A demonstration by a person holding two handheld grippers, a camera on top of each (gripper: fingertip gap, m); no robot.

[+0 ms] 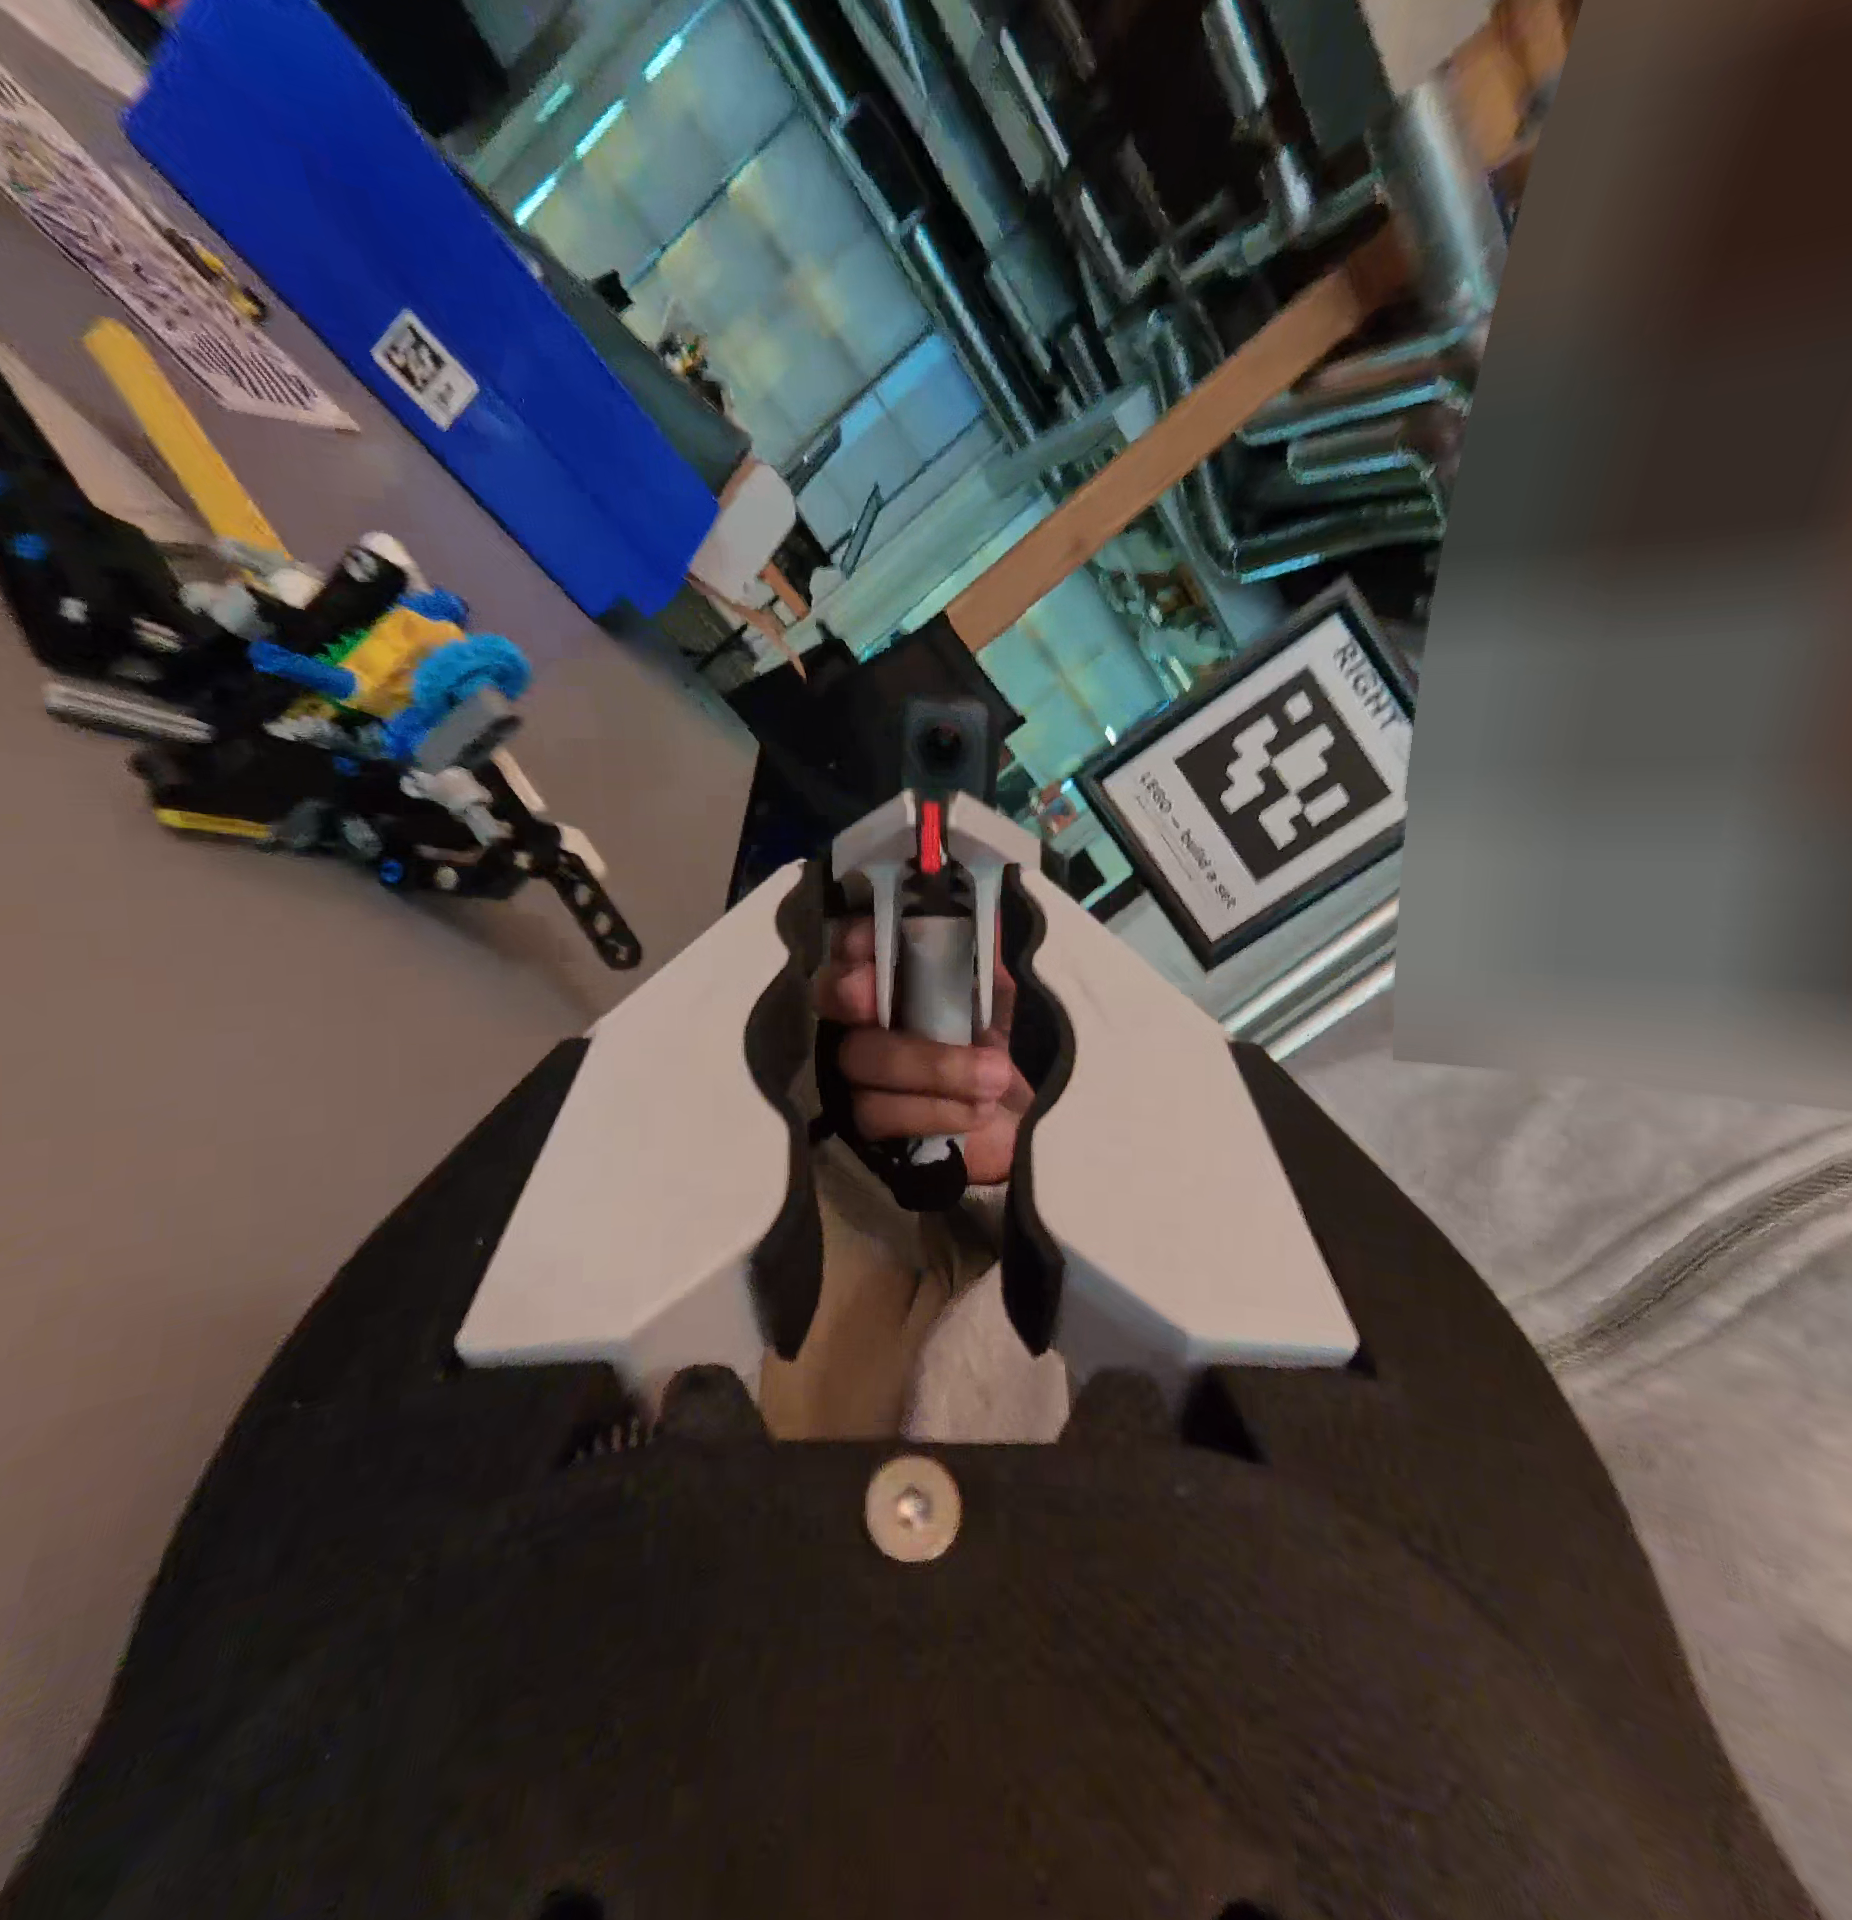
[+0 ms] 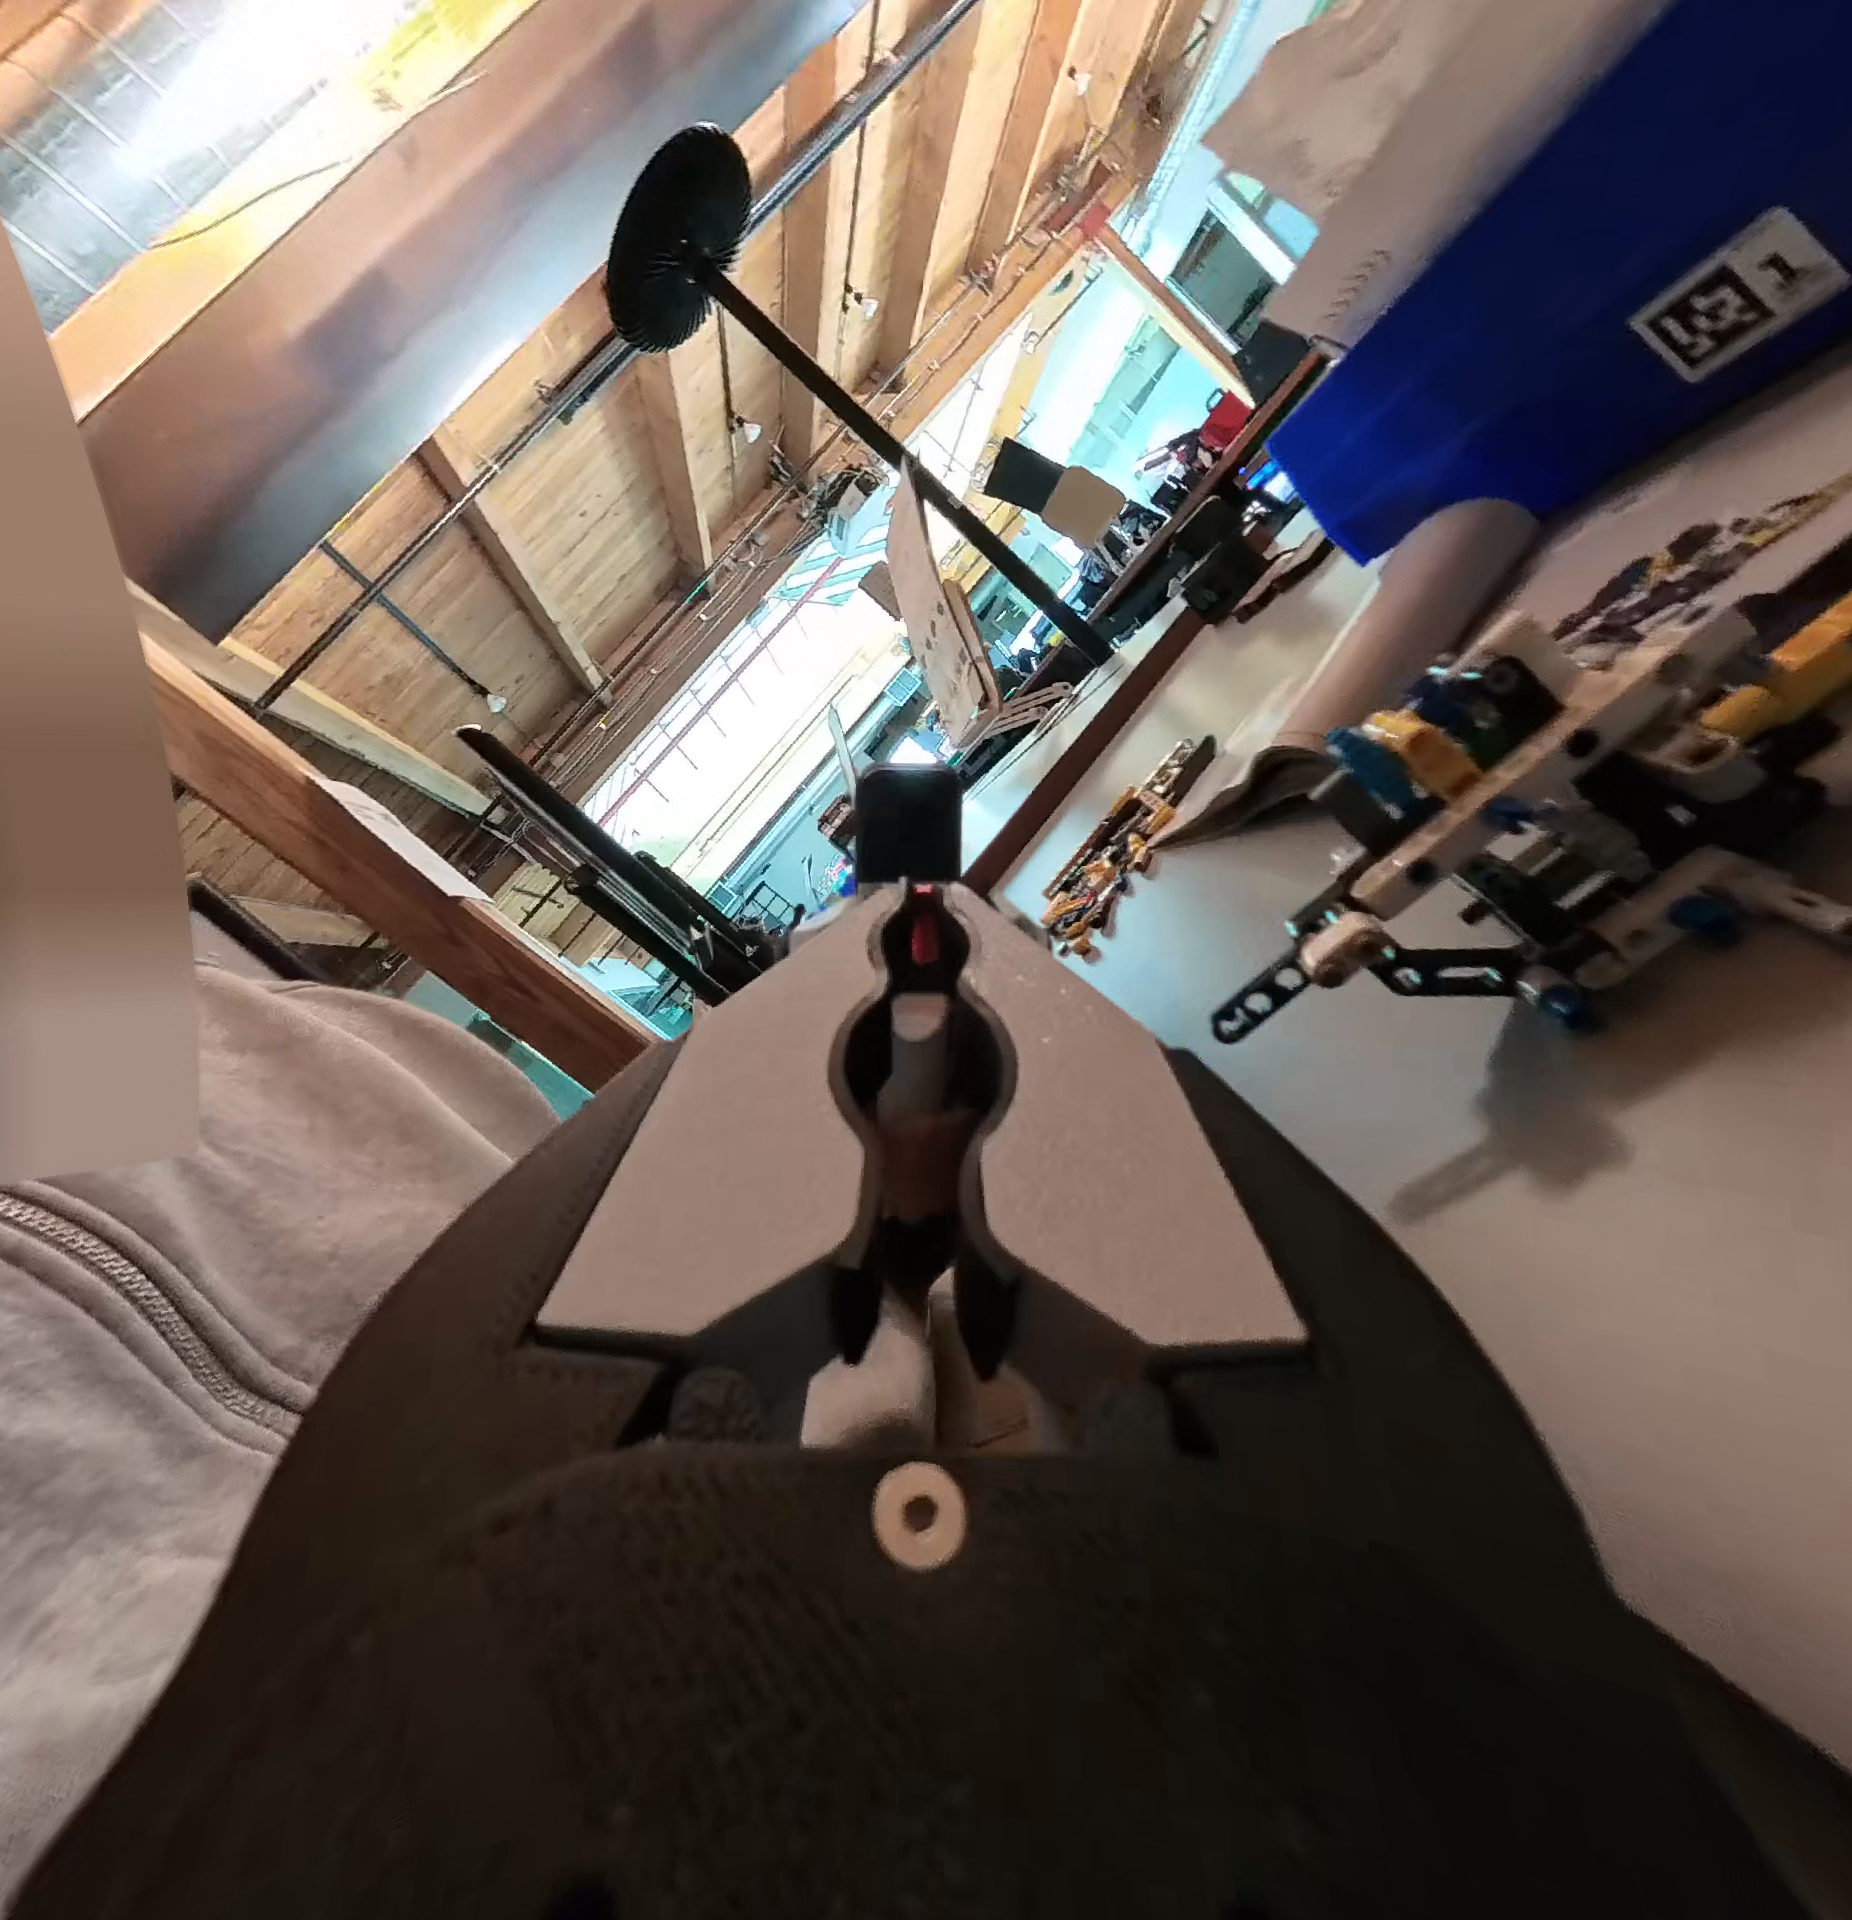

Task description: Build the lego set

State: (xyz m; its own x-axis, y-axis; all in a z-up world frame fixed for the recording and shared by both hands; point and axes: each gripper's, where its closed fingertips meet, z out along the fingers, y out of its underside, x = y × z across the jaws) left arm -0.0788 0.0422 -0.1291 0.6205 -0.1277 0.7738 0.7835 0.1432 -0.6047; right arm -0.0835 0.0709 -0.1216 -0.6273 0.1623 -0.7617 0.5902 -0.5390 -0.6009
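The two grippers point at each other, tip to tip, above the grey table. My right gripper has its jaws nearly together on a small red lego piece at the tips. In the left wrist view the red piece sits in the right gripper's white tips. My left gripper is open, its fingers either side of those tips. The part-built lego model, black with blue, yellow and white parts, stands on the table to the side; it also shows in the right wrist view.
A blue bin stands behind the model, with a printed instruction sheet and a long yellow piece beside it. Loose lego parts lie further along the table. A framed marker sign and the person's grey sweater are close by. Less than 4 cm separates the two grippers' tips.
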